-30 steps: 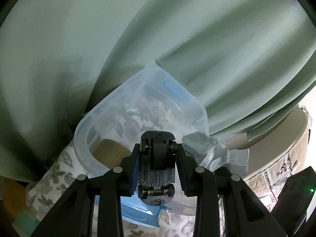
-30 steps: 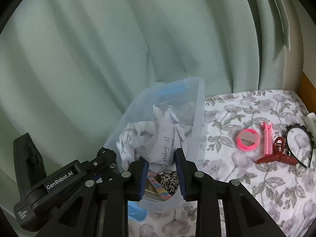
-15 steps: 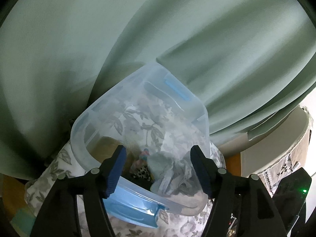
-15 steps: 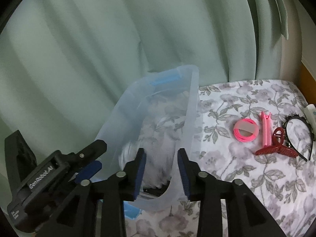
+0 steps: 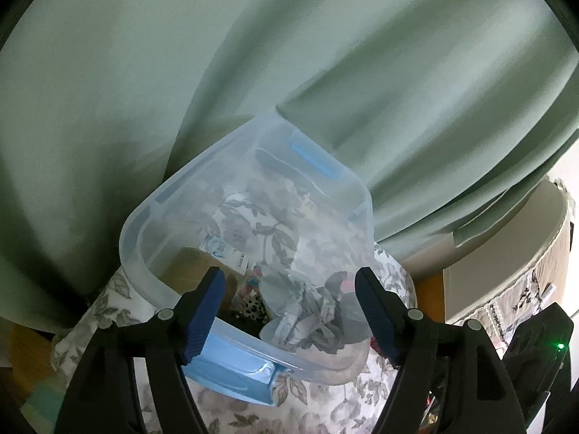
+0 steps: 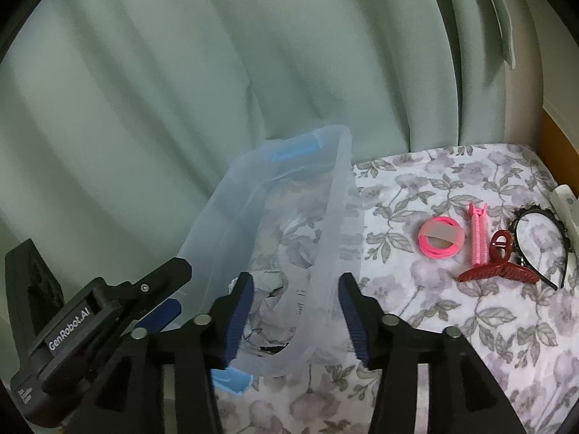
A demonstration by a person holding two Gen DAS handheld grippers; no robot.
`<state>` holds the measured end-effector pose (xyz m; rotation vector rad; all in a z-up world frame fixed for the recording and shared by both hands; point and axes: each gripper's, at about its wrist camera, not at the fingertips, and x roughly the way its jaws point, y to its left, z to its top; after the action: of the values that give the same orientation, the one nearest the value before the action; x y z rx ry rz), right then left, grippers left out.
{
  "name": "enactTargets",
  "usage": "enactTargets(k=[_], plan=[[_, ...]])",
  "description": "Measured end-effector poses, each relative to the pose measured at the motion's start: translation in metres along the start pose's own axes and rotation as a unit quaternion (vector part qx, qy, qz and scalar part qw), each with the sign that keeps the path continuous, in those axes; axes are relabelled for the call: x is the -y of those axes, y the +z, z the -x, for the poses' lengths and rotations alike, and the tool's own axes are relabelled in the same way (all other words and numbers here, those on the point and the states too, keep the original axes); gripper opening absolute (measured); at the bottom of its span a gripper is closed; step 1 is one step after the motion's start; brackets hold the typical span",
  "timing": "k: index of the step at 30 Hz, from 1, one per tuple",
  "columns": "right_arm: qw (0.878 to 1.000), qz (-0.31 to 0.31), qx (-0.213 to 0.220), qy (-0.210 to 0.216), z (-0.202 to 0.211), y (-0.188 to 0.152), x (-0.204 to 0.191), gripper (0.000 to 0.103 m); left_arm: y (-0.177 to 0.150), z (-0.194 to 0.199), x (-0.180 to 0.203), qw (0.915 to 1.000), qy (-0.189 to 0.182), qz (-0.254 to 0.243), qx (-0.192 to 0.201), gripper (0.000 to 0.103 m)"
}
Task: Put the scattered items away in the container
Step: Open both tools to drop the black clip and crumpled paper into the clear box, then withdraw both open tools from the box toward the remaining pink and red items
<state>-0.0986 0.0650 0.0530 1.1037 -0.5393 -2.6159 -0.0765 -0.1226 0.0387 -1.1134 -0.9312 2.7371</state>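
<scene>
A clear plastic bin (image 5: 144,275) with blue handles sits on the floral cloth; it also shows in the right wrist view (image 6: 336,217). Inside lie crumpled paper (image 5: 307,311), a small packet (image 5: 224,253) and dark items at the bottom. My left gripper (image 5: 289,314) is open and empty over the bin's near rim. My right gripper (image 6: 293,322) is open and empty, its jaws either side of the bin's near right wall. The crumpled paper (image 6: 267,293) lies in the bin just beyond it. The left gripper's body (image 6: 90,318) shows at lower left.
On the floral cloth (image 6: 452,325) to the right lie pink hair ties (image 6: 439,242), a pink clip (image 6: 479,235), a red claw clip (image 6: 499,267) and a black headband (image 6: 539,242). A green curtain (image 6: 217,72) hangs behind the bin. A wooden edge (image 6: 557,133) lies far right.
My left gripper opened and the black toy car it held is gone from its jaws. My right gripper opened and the crumpled paper it held now lies in the bin.
</scene>
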Motion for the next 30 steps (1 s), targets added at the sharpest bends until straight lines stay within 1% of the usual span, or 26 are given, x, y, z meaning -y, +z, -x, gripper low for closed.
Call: enactTargets(k=[5,8,10,17,23,28,30], plan=[[1.0,-0.009,0.009,0.005,0.01,0.002,0.005,0.061,-0.003,0.006,0.013,0.9999,0.005,-0.016,0.003,0.077],[1.0,-0.015,0.018,0.009,0.018,0.002,0.01,0.065,-0.006,0.01,0.022,0.9995,0.006,-0.03,0.004,0.077],[0.999,-0.02,0.026,0.012,0.024,0.002,0.013,0.069,-0.008,0.013,0.03,0.9991,0.006,-0.041,0.005,0.077],[0.998,-0.041,0.05,0.017,0.043,0.0,0.03,0.074,-0.016,0.02,0.056,0.9975,0.008,-0.069,0.011,0.078],[0.996,-0.059,0.071,0.016,0.063,-0.001,0.053,0.085,-0.025,0.025,0.08,0.9952,-0.001,-0.095,0.02,0.079],[0.994,-0.069,0.09,0.009,0.077,-0.002,0.074,0.097,-0.034,0.025,0.099,0.9935,-0.017,-0.11,0.026,0.08],[0.993,-0.073,0.098,0.002,0.083,-0.003,0.083,0.097,-0.038,0.022,0.108,0.9924,-0.018,-0.12,0.023,0.08]])
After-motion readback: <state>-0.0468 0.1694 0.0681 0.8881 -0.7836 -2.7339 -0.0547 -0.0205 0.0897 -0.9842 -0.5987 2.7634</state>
